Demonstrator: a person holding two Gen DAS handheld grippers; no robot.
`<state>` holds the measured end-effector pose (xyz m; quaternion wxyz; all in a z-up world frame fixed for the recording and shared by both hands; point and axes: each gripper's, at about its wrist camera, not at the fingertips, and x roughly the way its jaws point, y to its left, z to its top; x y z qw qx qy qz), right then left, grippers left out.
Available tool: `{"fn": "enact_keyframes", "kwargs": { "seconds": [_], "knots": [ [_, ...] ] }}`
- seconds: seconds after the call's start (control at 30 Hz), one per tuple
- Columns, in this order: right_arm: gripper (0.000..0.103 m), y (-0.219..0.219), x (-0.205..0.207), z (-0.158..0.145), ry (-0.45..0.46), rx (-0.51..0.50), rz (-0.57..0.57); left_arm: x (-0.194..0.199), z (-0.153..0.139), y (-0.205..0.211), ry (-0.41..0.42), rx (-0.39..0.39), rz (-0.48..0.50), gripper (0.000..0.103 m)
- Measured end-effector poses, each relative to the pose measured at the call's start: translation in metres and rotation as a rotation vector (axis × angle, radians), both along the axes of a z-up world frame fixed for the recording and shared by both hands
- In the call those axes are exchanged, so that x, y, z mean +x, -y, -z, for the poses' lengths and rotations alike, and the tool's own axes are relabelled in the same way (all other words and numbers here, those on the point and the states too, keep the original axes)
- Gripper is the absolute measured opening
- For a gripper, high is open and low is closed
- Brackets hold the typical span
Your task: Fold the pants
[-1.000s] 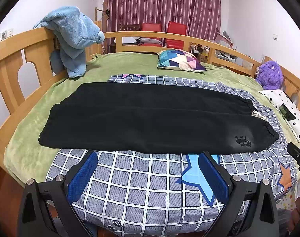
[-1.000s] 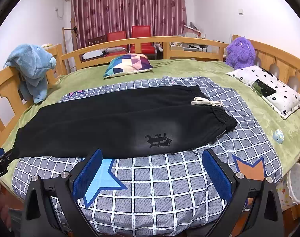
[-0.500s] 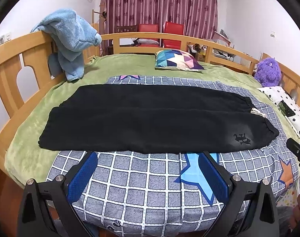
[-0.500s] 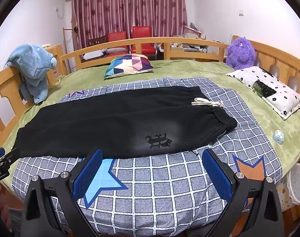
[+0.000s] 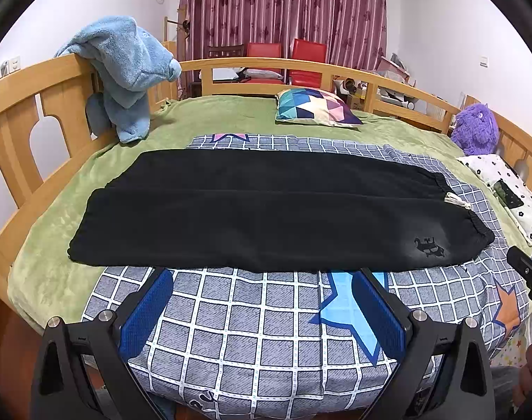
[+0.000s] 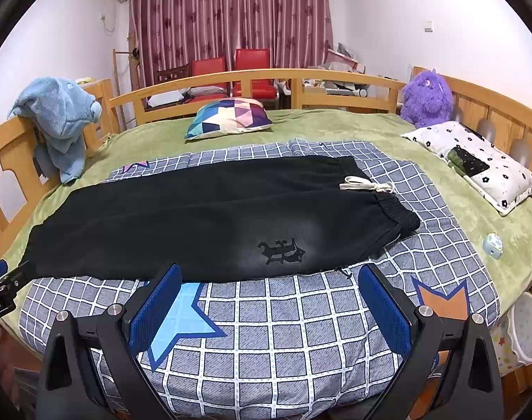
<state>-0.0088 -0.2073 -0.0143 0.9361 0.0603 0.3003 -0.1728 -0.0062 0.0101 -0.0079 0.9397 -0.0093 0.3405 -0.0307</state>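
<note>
The black pants [image 5: 266,206] lie flat across the bed, spread lengthwise on a grey checked blanket [image 5: 266,318] with star patches, parallel to the bed's near edge. The two legs lie side by side, hems toward the left side rail and spilling onto the green bedspread [image 5: 49,245]. The elastic waistband points to the right side, with a white drawstring [image 6: 367,185] resting on it and a small dark emblem [image 6: 281,250] on the nearer leg.

The left claw [image 5: 262,309] hovers over the near edge of the bed, its blue pads [image 5: 145,313] spread wide with nothing between them, just short of the pants' near edge. The right claw [image 6: 269,306] hangs likewise, wide apart and empty, below the emblem end.

A blue plush towel [image 5: 126,70] is draped over the left wooden rail [image 5: 24,84]. A geometric cushion [image 6: 231,117] sits near the far edge, and a purple plush toy [image 6: 427,96] and a floral pillow [image 6: 476,161] rest along the right side.
</note>
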Motion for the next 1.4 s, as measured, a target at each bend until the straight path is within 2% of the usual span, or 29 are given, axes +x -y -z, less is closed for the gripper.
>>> {"fn": "enact_keyframes", "kwargs": {
  "seconds": [0.2, 0.47, 0.63, 0.73, 0.8, 0.93, 0.97, 1.03, 1.17, 1.3, 1.4],
  "knots": [
    [0.100, -0.002, 0.000, -0.002, 0.013, -0.004, 0.003, -0.001, -0.001, -0.002, 0.009, -0.003, -0.002, 0.103],
    [0.099, -0.014, 0.007, -0.015, 0.033, 0.015, -0.008, -0.002, -0.008, -0.003, 0.077, 0.002, -0.017, 0.103],
    [0.094, -0.030, -0.001, -0.027, 0.083, -0.019, -0.067, 0.003, -0.005, -0.013, 0.048, -0.030, -0.024, 0.102],
    [0.094, -0.024, 0.000, -0.010, 0.102, -0.001, -0.111, 0.008, -0.005, -0.023, 0.024, -0.095, -0.012, 0.102],
    [0.087, -0.014, 0.008, 0.006, 0.065, 0.011, -0.118, 0.011, -0.006, -0.028, 0.030, -0.103, -0.012, 0.102],
    [0.083, 0.008, 0.023, 0.027, 0.016, 0.031, -0.101, 0.023, -0.004, -0.037, 0.047, -0.130, -0.015, 0.102],
    [0.079, 0.013, 0.026, 0.030, 0.010, 0.043, -0.100, 0.026, -0.001, -0.041, 0.057, -0.138, -0.022, 0.102],
    [0.079, 0.025, 0.029, 0.035, 0.012, 0.066, -0.087, 0.034, 0.011, -0.051, 0.060, -0.163, -0.035, 0.102],
    [0.072, 0.047, 0.034, 0.041, -0.015, 0.106, -0.047, 0.065, 0.044, -0.076, -0.045, -0.280, -0.083, 0.102],
    [0.072, 0.078, 0.045, 0.035, -0.022, 0.203, -0.059, 0.092, 0.065, -0.096, -0.136, -0.295, -0.152, 0.098],
    [0.072, 0.090, 0.056, 0.033, -0.039, 0.112, -0.042, 0.100, 0.061, -0.110, -0.151, -0.278, -0.178, 0.098]
  ]
}}
